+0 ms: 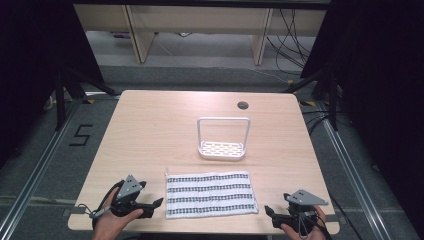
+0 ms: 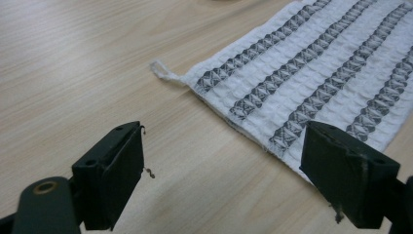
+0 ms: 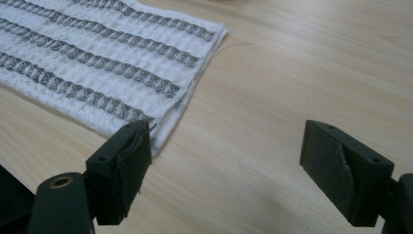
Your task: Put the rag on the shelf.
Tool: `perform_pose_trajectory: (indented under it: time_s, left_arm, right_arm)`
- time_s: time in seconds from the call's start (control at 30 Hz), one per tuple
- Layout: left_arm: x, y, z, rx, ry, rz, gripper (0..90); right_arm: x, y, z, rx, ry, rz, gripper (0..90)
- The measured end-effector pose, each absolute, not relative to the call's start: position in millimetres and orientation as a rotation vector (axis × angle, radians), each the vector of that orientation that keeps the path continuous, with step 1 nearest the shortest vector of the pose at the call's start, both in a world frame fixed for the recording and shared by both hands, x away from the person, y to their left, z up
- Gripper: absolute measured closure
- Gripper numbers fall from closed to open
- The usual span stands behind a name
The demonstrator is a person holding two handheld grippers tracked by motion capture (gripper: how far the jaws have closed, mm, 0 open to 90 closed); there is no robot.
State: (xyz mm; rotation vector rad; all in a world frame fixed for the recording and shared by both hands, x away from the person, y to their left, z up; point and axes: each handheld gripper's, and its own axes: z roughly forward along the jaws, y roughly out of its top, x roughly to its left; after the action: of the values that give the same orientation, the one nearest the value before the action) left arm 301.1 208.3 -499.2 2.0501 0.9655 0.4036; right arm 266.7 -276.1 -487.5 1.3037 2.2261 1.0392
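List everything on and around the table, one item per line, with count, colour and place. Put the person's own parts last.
table: one, light wood, centre of the high view.
cable hole: one, dark, far right part of the tabletop.
rack: one, white, slotted base with a tall frame handle, middle of the table, beyond the towel.
towel: one, white with dark patterned stripes, flat at the near edge, between the grippers.
hanging loop: one, white, on the towel's far left corner.
floor mark: one, black numeral 5, left of the table.
left gripper: one, black, open, left of the towel.
right gripper: one, black, open, right of the towel.
hands: two, near edge, holding the grippers.
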Motion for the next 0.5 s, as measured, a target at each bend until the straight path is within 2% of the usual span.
perform_pose_trajectory:
  time_s: [0.27,0.5]
  left_arm:
    - [301.9,196.9,-497.7,2.011,0.958,0.395,15.5]
    - [304.4,186.7,-492.6,2.066,0.892,0.418,15.6]
  right_arm:
    - [264.3,-271.3,-487.7,1.345,2.235,1.048,21.6]
    - [268.4,-267.3,-490.0,1.270,2.280,1.056,23.6]
